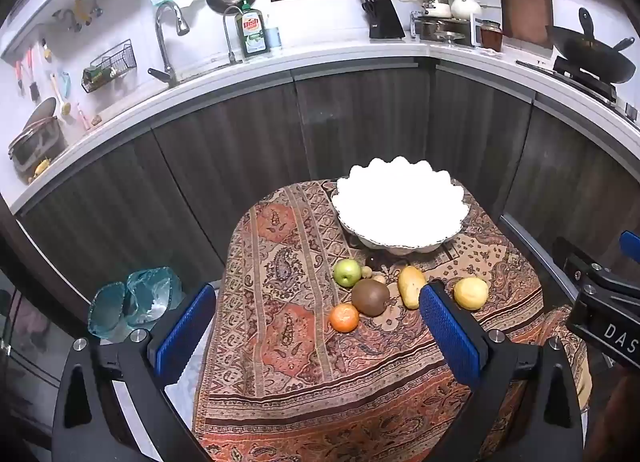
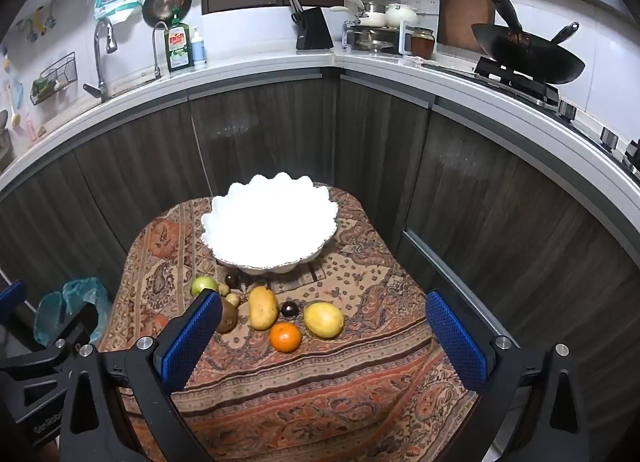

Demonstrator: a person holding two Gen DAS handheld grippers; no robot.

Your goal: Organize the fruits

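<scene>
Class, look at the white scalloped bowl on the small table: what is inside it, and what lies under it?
The bowl looks empty, though glare washes out its inside. Under it lies the patterned cloth; the bowl hides its own base. All the fruit, such as the orange, sits in front on the cloth.

White scalloped bowl [image 2: 269, 222], paisley rust-and-tan cloth [image 2: 320, 390], orange mandarin [image 2: 285, 337], perhaps brown kiwi [image 1: 370, 297].
</scene>
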